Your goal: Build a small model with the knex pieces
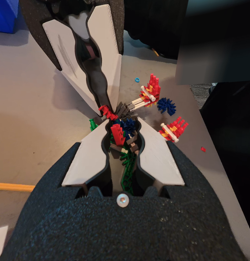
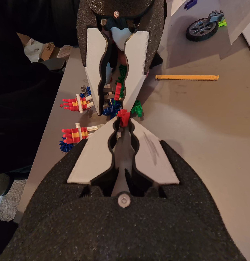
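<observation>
A toy model of snap-together plastic pieces, red, blue (image 1: 128,125), green and brown, lies on the grey table (image 1: 30,134). My left gripper (image 1: 123,120) is closed around its middle, with the pieces wedged between the fingers; it also shows in the right wrist view (image 2: 112,109). My right gripper (image 2: 123,119) is shut on a small red connector (image 2: 123,117) at the model's end, tip to tip with the left gripper; it also shows in the left wrist view (image 1: 107,113). A green piece (image 2: 137,108) sticks out beside the red connector.
Two red, yellow and white sub-assemblies (image 1: 149,91) (image 1: 173,130) and a blue connector (image 1: 166,105) lie near the table edge. A small blue ring (image 1: 137,80), a red chip (image 1: 203,149), an orange rod (image 2: 187,77) and a grey wheel (image 2: 202,30) lie farther off. Less than 4 cm separates the two grippers' tips. The orange rod (image 2: 187,77) sits 11 centimeters or so from the ends of my right fingers. Seen from the left wrist view (image 1: 31,186) as well.
</observation>
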Demonstrator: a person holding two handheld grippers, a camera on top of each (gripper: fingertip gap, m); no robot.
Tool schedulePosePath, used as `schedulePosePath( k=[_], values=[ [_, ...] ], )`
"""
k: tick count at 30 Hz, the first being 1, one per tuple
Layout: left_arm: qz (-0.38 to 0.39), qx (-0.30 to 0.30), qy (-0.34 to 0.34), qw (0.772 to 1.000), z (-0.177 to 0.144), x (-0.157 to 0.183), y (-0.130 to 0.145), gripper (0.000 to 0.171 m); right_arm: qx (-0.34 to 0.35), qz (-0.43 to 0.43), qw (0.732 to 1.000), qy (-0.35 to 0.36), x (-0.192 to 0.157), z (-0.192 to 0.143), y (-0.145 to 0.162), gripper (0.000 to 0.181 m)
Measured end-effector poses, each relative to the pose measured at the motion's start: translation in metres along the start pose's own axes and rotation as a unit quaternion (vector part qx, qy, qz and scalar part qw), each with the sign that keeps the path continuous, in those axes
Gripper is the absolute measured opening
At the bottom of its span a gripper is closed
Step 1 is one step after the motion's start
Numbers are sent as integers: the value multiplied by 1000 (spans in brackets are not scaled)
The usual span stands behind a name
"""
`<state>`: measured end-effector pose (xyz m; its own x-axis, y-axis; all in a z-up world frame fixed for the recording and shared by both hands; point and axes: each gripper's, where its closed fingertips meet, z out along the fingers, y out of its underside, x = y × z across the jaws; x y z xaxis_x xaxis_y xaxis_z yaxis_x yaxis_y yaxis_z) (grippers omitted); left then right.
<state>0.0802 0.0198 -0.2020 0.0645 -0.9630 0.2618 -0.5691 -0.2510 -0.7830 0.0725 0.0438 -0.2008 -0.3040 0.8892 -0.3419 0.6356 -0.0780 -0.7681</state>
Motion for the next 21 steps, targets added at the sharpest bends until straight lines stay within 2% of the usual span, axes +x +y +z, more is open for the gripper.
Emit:
schedulePosePath(
  k=[4, 7, 21],
  values=[
    [7, 0, 3, 1000, 0, 2, 0, 31, -2, -5, 1000, -7, -3, 1, 1, 13],
    [13, 2, 2, 1000, 1, 2, -1, 30, -33, -7, 999, -10, -5, 7, 9, 15],
    [25, 2, -9, 1000, 1, 0, -2, 30, -31, 10, 999, -37, -6, 7, 6, 9]
  ],
)
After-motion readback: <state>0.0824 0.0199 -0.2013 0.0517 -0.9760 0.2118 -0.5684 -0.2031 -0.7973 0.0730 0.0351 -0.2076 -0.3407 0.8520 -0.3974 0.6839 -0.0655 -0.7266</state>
